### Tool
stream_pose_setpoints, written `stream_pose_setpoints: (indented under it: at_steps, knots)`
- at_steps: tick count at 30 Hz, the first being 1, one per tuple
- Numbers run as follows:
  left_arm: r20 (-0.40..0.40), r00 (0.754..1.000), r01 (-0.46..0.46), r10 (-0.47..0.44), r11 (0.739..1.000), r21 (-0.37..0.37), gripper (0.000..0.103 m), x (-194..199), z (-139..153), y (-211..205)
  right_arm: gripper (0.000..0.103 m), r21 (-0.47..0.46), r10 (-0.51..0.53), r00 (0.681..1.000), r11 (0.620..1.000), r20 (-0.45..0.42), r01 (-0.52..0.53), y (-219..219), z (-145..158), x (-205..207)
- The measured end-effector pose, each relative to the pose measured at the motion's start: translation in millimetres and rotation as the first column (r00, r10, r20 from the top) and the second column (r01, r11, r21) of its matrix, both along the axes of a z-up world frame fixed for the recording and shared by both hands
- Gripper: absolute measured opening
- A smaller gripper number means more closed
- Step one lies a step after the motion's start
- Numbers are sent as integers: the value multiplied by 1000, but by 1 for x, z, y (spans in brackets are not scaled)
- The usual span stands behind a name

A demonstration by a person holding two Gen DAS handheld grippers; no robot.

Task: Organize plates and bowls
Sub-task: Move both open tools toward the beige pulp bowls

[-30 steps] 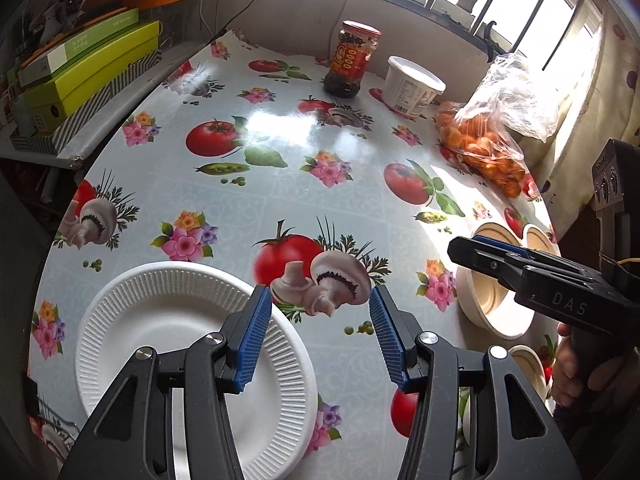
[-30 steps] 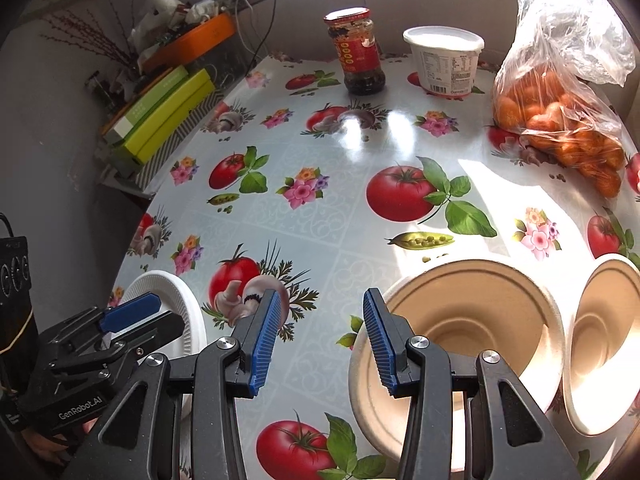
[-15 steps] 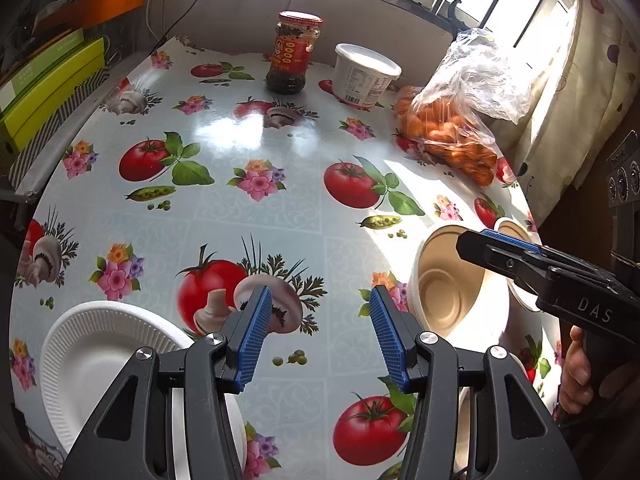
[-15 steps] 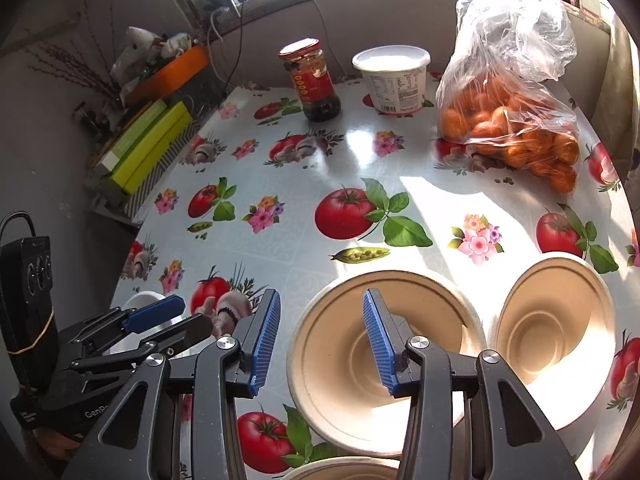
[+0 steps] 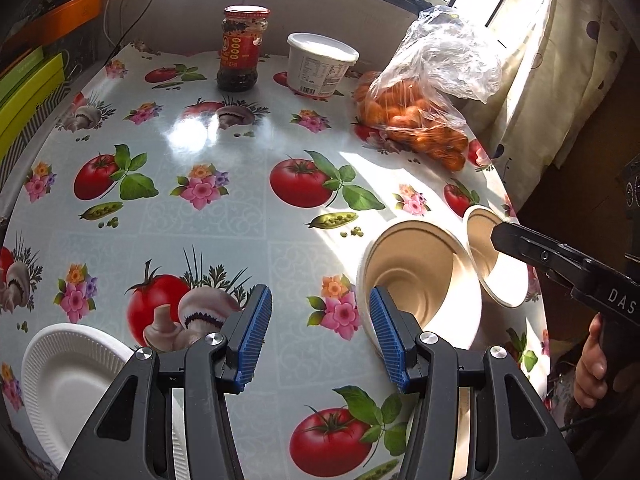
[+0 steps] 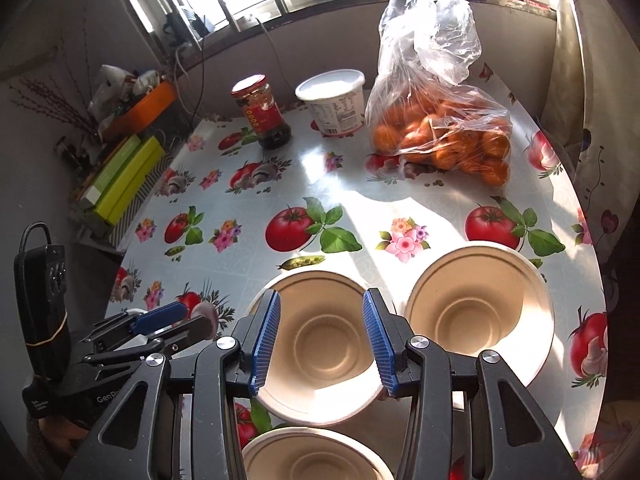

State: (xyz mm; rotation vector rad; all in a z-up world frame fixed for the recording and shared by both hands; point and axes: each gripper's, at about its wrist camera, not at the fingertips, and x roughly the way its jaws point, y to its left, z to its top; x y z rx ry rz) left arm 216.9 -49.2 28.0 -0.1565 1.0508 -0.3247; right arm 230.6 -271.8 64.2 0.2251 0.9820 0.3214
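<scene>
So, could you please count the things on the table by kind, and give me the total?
Beige bowls: 3
White plates: 1
Jars: 1
White tubs: 1
Bags of oranges: 1
Total: 7

My left gripper (image 5: 316, 338) hangs above the bench (image 5: 224, 216), tilted steeply down at it, its jaws parted with nothing between the blue pads (image 5: 254, 340). My right gripper (image 6: 322, 338) sits to the right of the left one, also pitched down over the bench, jaws apart and empty. My right hand (image 5: 590, 368) wraps the handle of the right gripper, fingers curled around it.
</scene>
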Motion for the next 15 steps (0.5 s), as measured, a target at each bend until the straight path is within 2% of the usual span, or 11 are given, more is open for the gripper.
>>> stream_pose_setpoints:
  at_steps: [6, 15]
  knots:
    - [-8, 1000, 22, -22, 1000, -3, 52, 4, -5, -11, 43, 14, -38, 999, 999, -12, 38, -25, -13, -9]
    - [-39, 998, 54, -54, 999, 0, 52, 10, -16, -21, 43, 6, -60, 996, 998, -67, 61, -39, -37, -14]
